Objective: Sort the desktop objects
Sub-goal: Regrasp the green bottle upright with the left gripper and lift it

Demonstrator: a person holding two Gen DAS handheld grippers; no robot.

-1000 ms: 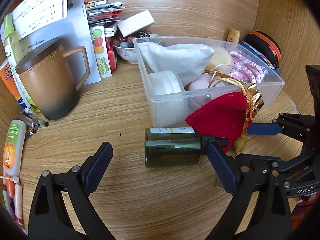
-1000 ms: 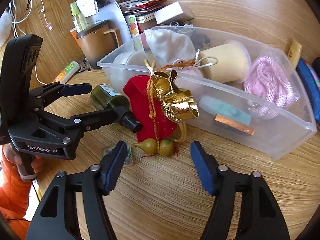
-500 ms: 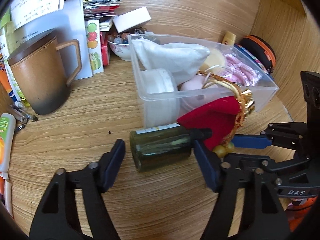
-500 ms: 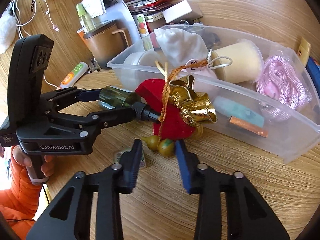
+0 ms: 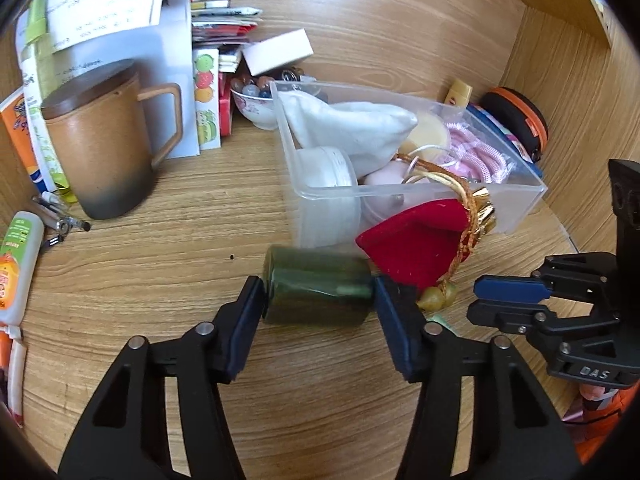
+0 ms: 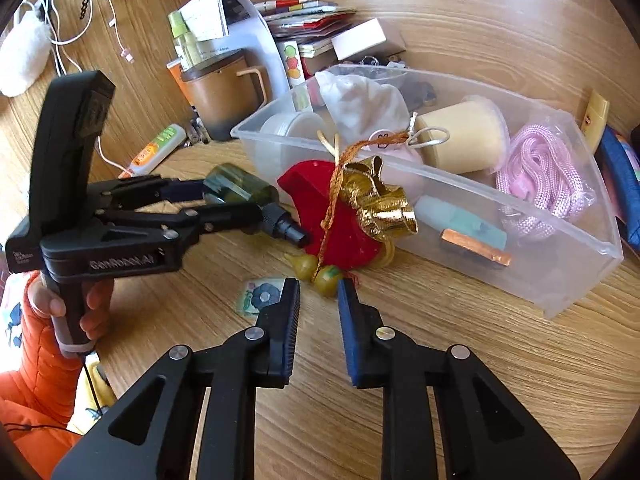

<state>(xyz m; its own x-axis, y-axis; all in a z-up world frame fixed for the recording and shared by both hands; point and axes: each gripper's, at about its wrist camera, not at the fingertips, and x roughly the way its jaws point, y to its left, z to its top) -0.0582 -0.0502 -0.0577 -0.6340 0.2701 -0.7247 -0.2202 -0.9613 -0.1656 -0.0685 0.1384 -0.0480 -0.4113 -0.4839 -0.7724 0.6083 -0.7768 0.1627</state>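
Observation:
My left gripper is shut on a dark green glass bottle that lies on its side on the wooden desk; it also shows in the right wrist view. A red pouch with gold trim leans against the clear plastic bin. Its two small gold gourds lie on the desk. My right gripper is nearly closed, its fingertips just in front of the gourds, holding nothing. The bin holds a white cloth bag, a yellow cup and a pink rope.
A brown mug stands at the left beside papers and books. A white tube and pens lie at the left edge. A small flower sticker lies by my right fingertips. An orange-rimmed case sits behind the bin.
My left gripper moved forward and closed on the green bottle. My right gripper narrowed from wide open to almost shut near the gourds.

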